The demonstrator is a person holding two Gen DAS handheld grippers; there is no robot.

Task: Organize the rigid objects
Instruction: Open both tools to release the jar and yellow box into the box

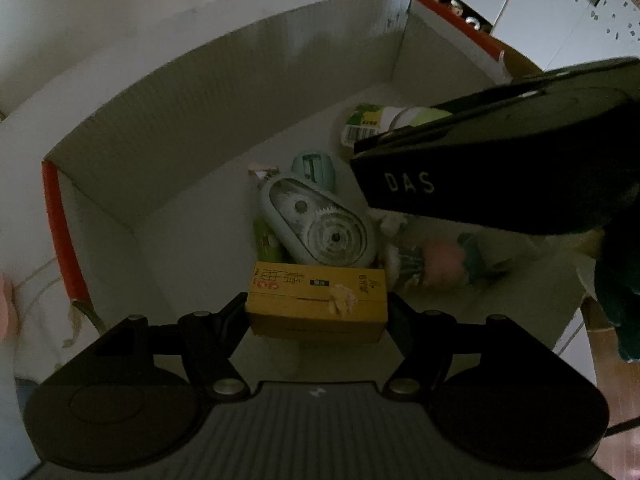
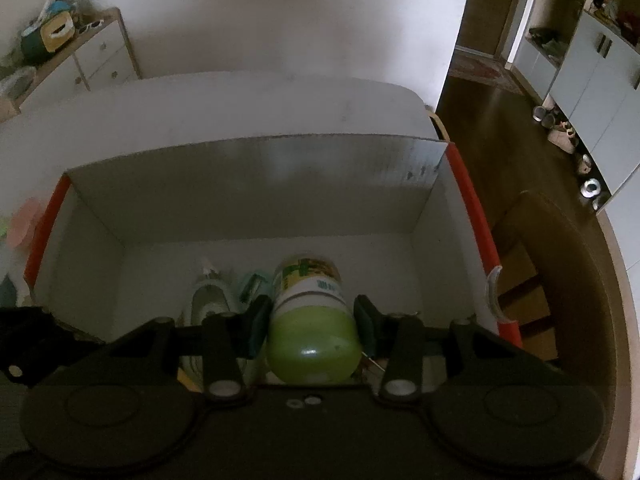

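Note:
A white cardboard box (image 1: 192, 128) with red rims holds the objects; it also shows in the right wrist view (image 2: 256, 184). My left gripper (image 1: 318, 312) is shut on a yellow carton (image 1: 318, 304), held low inside the box. Beyond it lie a pale green correction-tape dispenser (image 1: 320, 224), a small mint sharpener (image 1: 314, 164) and a shuttlecock (image 1: 424, 264). My right gripper (image 2: 312, 320) is shut on a green-capped bottle (image 2: 312, 312), held over the box floor. The right gripper body (image 1: 500, 160) hides part of the bottle (image 1: 372, 122) in the left wrist view.
The box stands on a round white table (image 2: 120, 112). A white drawer unit (image 2: 92, 60) with clutter stands at the back left. Wooden floor, a chair (image 2: 532, 264) and white cabinets (image 2: 592, 80) lie to the right.

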